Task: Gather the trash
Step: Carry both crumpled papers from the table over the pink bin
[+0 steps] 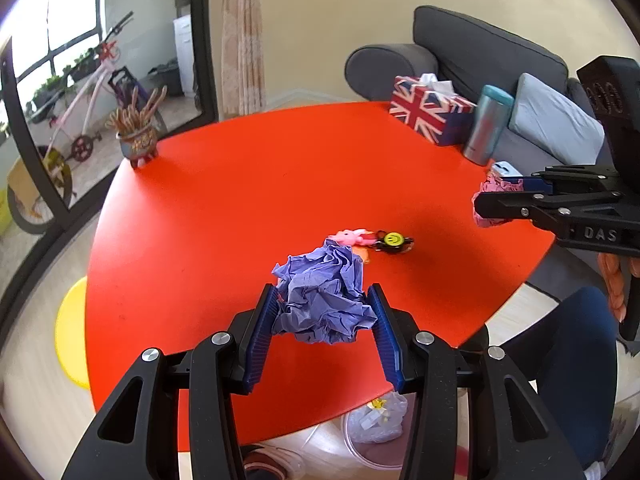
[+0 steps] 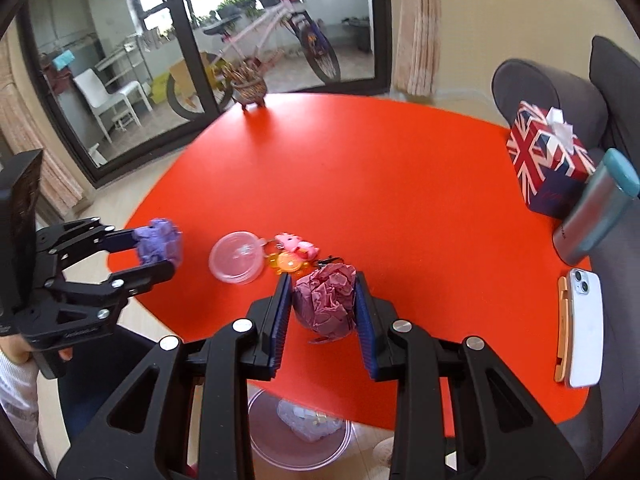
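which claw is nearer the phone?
Right. The right claw, shut on the pink wad, sits just left of the phone. The left claw, holding the purple wad, is across the table.

Two paper wads: purple [image 1: 326, 296], pink [image 2: 326, 304]. One tissue box [image 2: 548, 168], one phone [image 2: 586, 328], one clear lid [image 2: 237, 257].
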`<state>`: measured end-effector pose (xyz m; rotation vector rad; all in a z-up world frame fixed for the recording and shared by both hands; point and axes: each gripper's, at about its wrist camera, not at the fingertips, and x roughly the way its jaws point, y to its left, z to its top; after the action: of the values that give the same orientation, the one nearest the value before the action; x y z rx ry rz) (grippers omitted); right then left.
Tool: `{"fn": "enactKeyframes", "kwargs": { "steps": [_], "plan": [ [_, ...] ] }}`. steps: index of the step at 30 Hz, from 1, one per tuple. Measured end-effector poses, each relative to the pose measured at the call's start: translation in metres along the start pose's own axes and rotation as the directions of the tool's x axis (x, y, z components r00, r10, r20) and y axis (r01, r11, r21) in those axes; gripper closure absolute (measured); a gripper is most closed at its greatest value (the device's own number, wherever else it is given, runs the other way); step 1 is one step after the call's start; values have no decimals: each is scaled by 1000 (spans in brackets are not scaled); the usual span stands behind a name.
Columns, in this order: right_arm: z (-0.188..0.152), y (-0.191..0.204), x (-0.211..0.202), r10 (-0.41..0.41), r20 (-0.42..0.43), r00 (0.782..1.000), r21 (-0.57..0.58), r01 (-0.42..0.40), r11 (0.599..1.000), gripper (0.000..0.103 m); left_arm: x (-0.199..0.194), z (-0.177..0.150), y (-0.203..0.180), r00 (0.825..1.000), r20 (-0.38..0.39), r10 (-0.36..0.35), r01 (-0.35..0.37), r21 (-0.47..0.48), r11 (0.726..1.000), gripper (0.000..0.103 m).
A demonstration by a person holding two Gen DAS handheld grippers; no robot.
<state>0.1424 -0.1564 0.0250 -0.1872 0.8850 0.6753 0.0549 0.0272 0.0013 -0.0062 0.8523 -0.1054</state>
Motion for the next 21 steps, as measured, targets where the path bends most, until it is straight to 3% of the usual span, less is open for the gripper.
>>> {"fn": "enactKeyframes", "kwargs": {
  "steps": [7,21],
  "plan": [
    [-24,11,-29,8,67,998,-27,-6,1000,72,-21,-11,-15,999,39,-21,21,8,1000,58],
    [-92,26,-54,23,86,996,-45,-19,999,72,-43,-51,-40,996,55,-65,65,4,998,57]
  ]
}}
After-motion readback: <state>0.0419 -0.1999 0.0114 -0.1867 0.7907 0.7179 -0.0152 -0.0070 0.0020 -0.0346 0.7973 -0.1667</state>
